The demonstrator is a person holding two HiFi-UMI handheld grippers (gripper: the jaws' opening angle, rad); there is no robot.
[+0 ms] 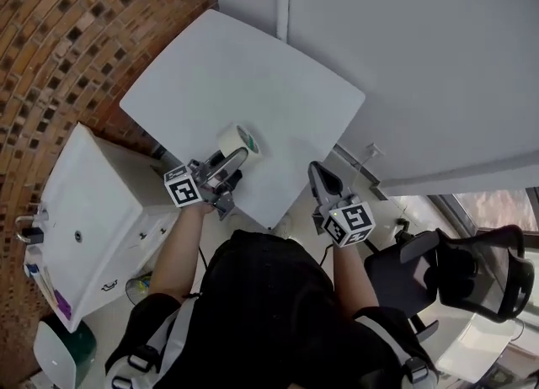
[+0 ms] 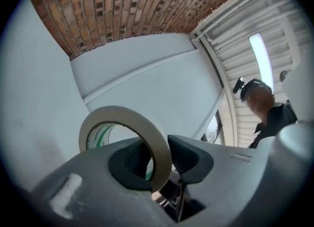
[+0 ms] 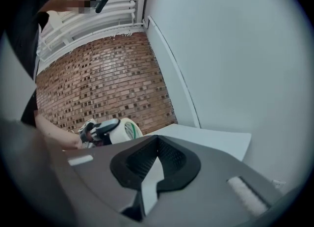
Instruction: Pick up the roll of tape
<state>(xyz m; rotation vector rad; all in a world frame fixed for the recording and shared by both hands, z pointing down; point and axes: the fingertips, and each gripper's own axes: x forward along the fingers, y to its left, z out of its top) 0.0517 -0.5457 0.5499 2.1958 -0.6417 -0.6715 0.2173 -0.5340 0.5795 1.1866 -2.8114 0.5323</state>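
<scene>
Gripping the roll of tape [image 2: 116, 114] by its wall, my left claw [image 1: 232, 158] has one jaw inside the ring and the other against the outer face, with the band pinched between the pads. The roll sits at the claw's tip, over the near part of the white table [image 1: 253, 59]. From the right gripper view it looks to be clear of the top rather than resting on it, though I cannot be sure of the gap. My right claw [image 3: 157, 140] hangs off the table's near edge, its jaws together with nothing between them.

I judge the pick-up to be at its lifting step, with the grasp made. The next move calls for a steady squeeze. The grip is on a thin band at one side of the ring, so the roll could swing or slip round in the pads if I tilt it quickly. I would carry it up evenly and leave the right claw out of the way.
</scene>
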